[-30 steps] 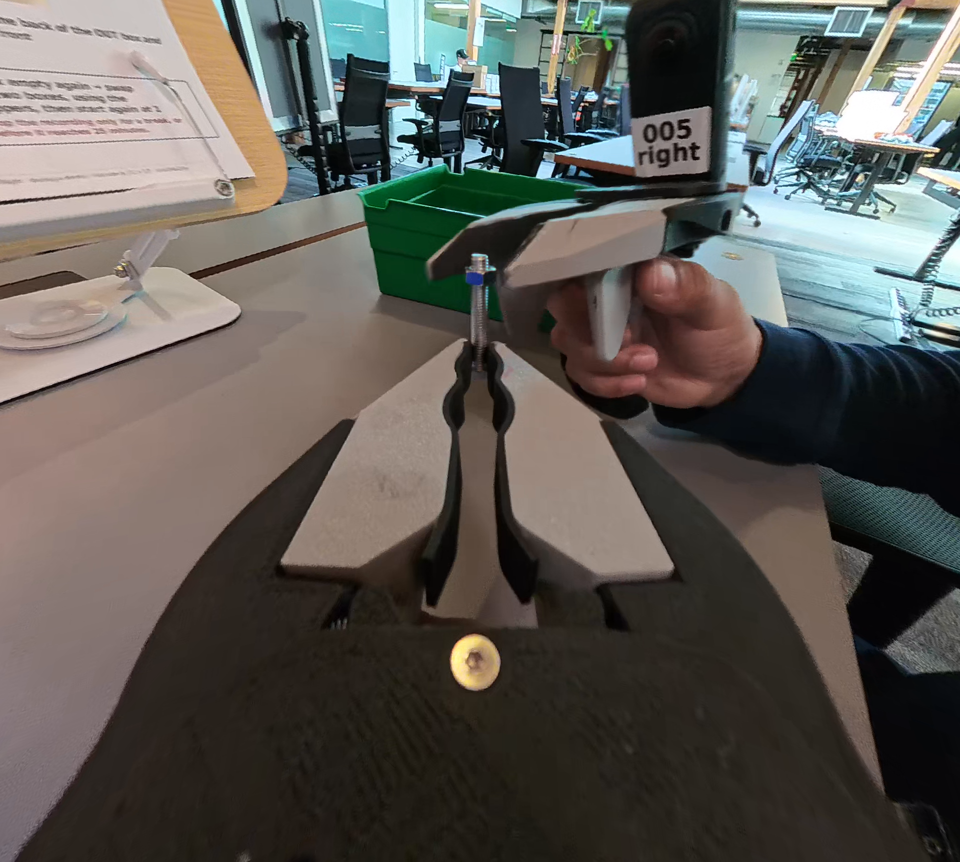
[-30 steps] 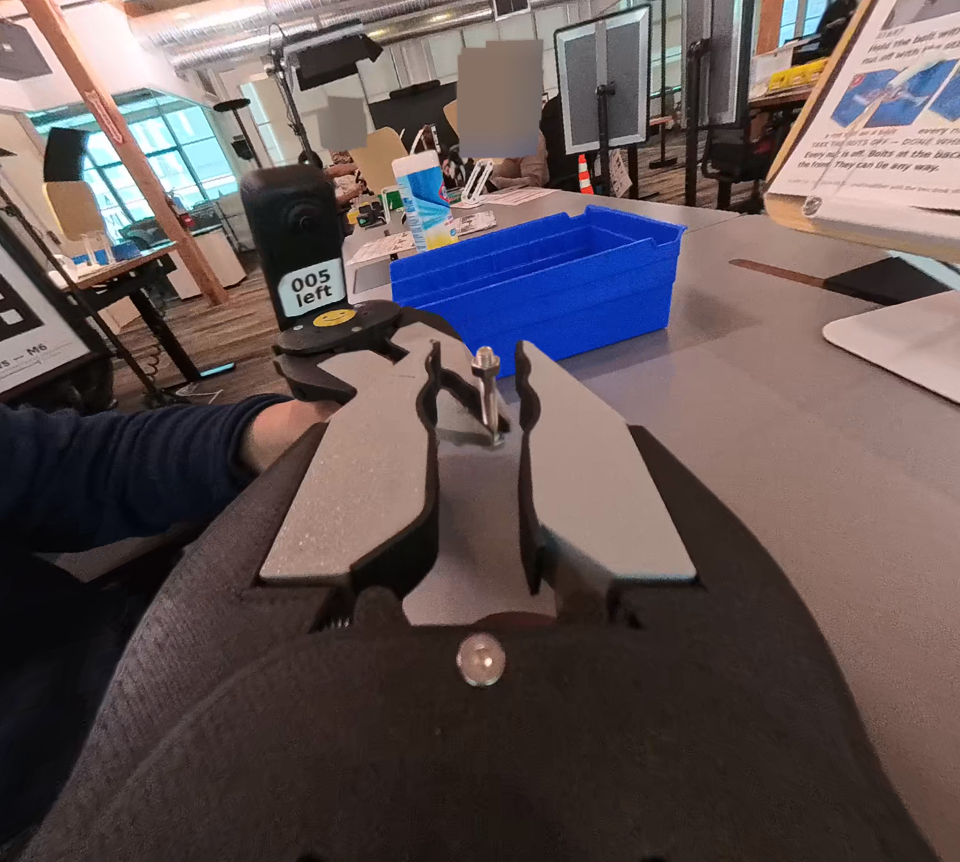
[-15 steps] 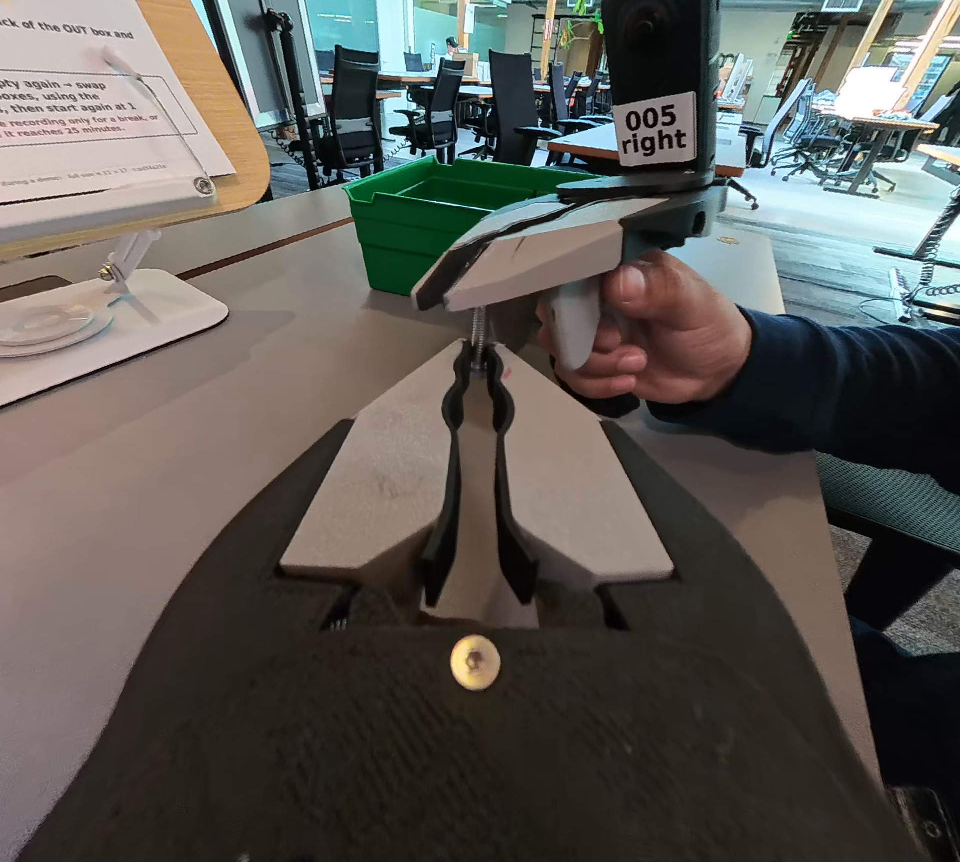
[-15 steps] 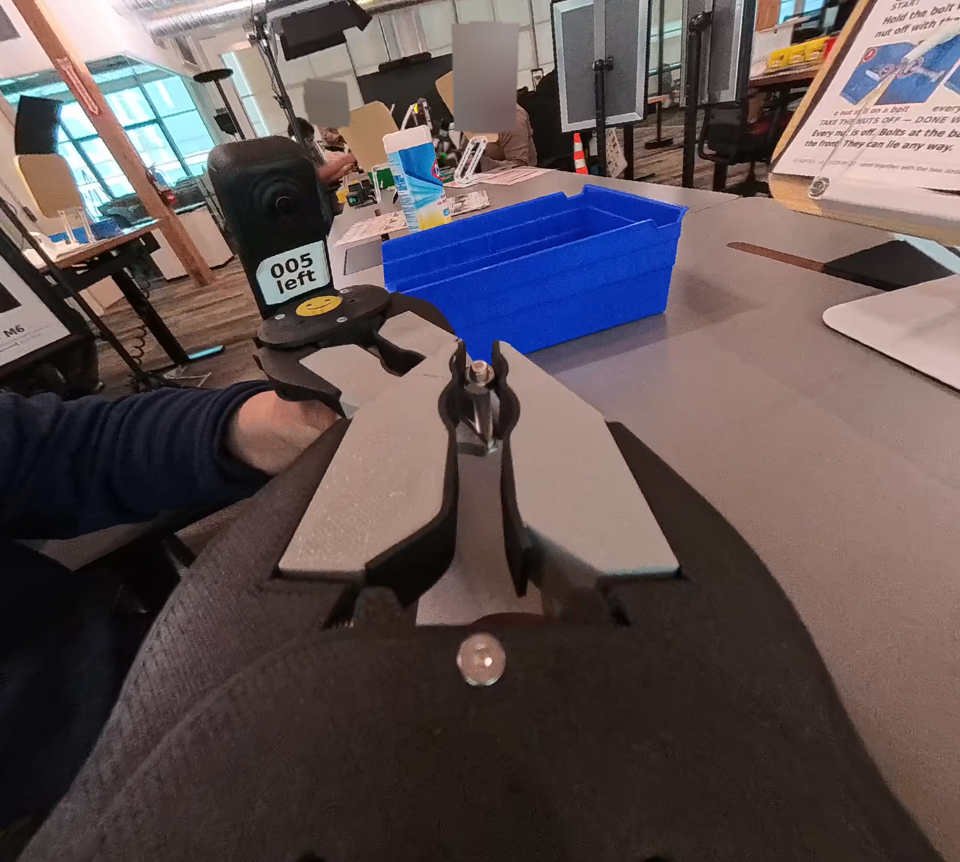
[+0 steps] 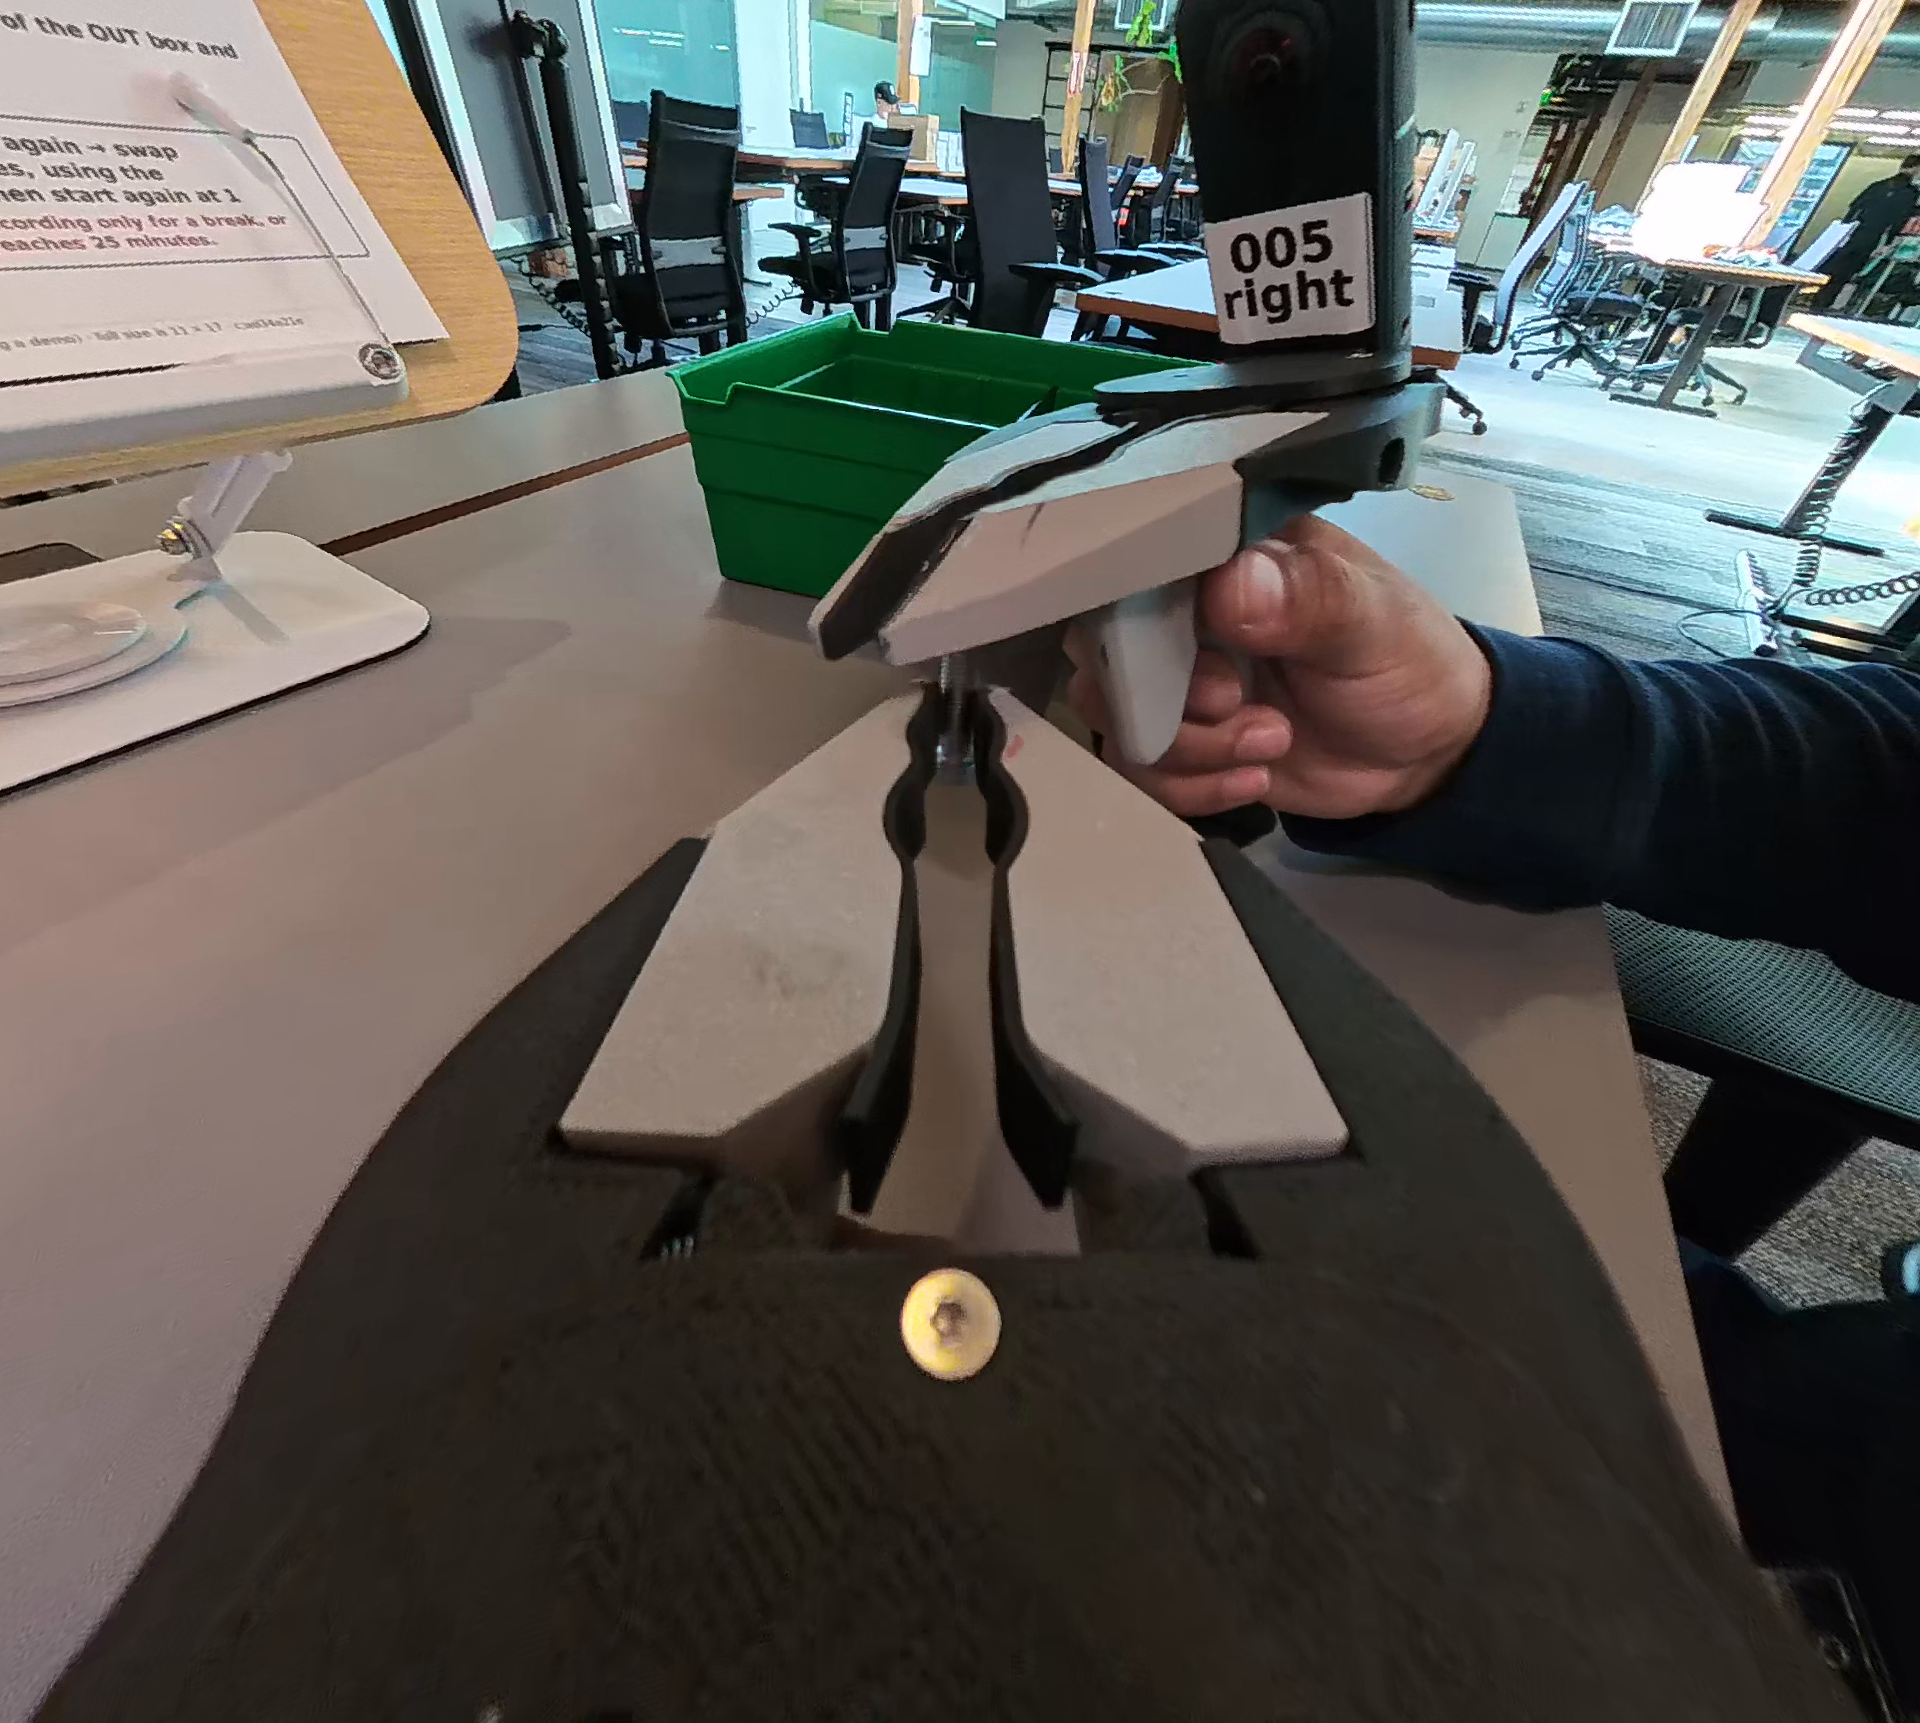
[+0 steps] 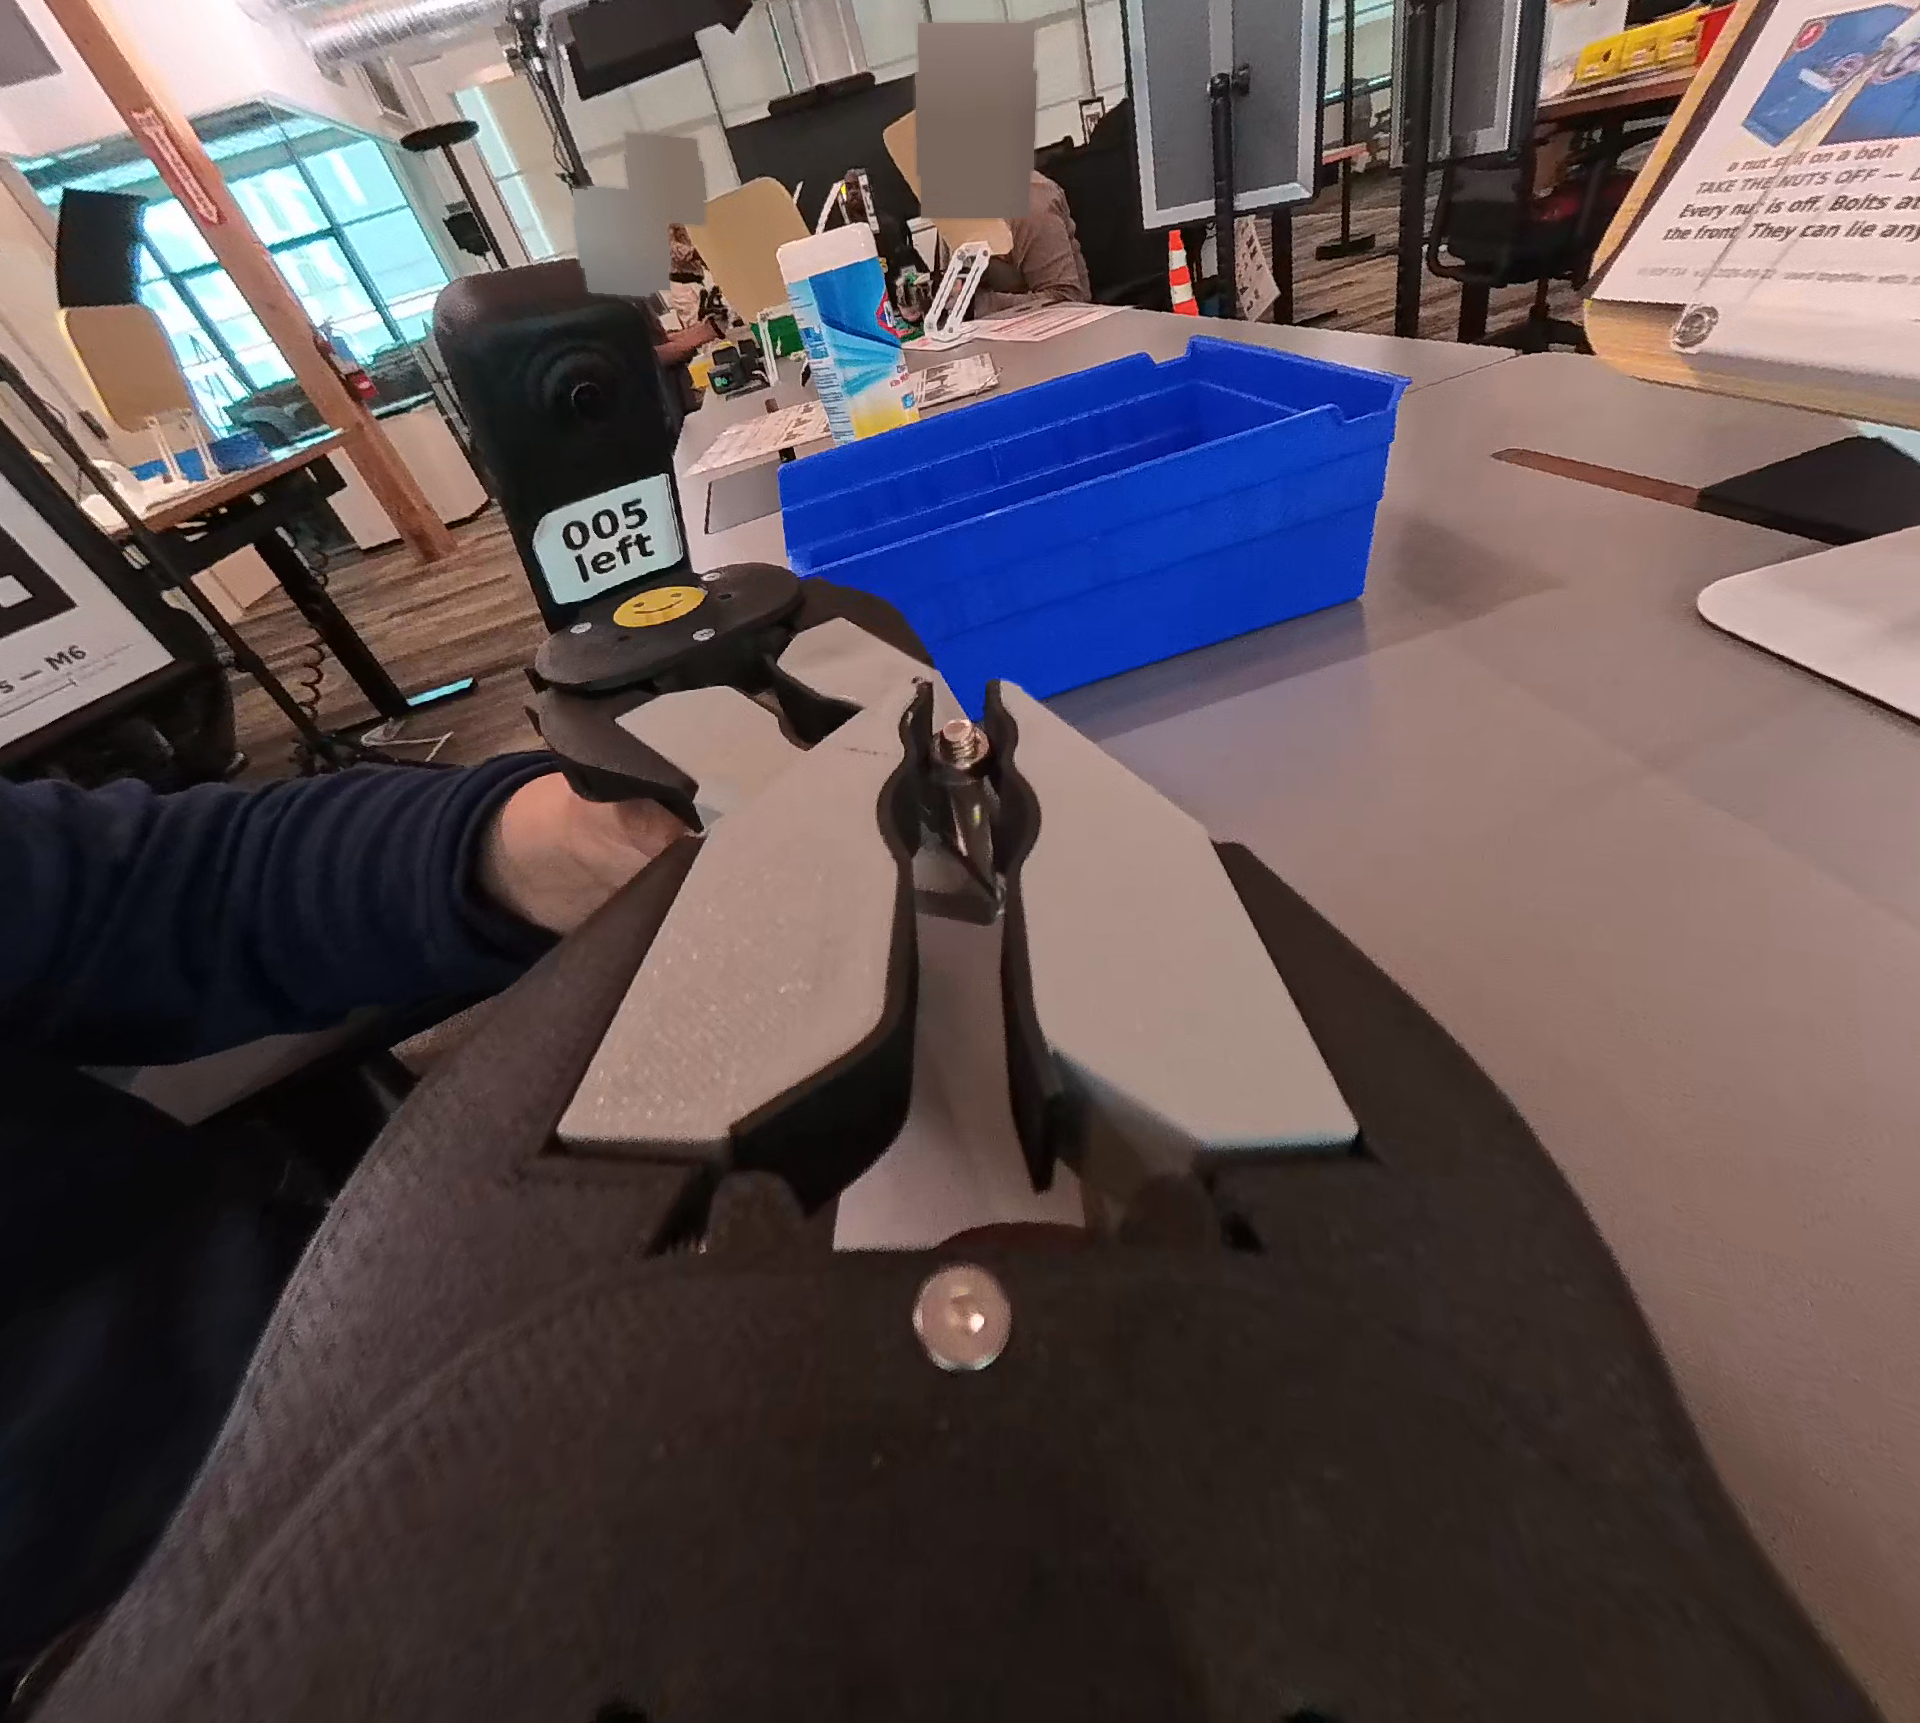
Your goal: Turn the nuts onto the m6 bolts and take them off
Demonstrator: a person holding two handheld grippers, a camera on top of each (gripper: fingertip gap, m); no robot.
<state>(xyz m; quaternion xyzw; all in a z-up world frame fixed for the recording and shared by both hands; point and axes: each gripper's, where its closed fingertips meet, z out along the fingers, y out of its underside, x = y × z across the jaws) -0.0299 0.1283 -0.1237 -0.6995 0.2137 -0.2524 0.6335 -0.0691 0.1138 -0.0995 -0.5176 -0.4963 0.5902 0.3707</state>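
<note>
Bolt (image 5: 953, 728) stood upright, lower end pinched at the tips of the left gripper (image 5: 954, 764), fingers closed on it. Only a short bit of thread showed in the left wrist view, between the left tips and the underside of the right gripper (image 5: 873, 603), which sat directly over it. In the right wrist view the bolt's top end (image 6: 958, 743) poked up between the right gripper's (image 6: 958, 759) fingertips (image 6: 1039, 738), which were drawn in tight around the upper shank, right where the nut (image 6: 961, 790) sat. Nut itself mostly hidden by the black pads, so couldn't make out its exact position on the thread, but the right fingers were clamped at that level.

Whole assembly was held above the grey table (image 5: 312, 842), near its front edge, not touching it. Person's right hand (image 5: 1320, 686) gripped the right tool's handle, dark blue sleeve (image 5: 1704, 800) behind it. Left hand (image 6: 582, 842) was just visible under the left tool in the right wrist view.

Green bin (image 5: 831, 468) was farther back on the table, behind the right gripper. Blue bin (image 6: 1091, 530) sat on the far side in the right wrist view, beyond the bolt. White stand with a printed sheet (image 5: 156, 167) was on the left of the left wrist view. Wipes canister (image 6: 847, 343) stood on another desk behind the blue bin.
</note>
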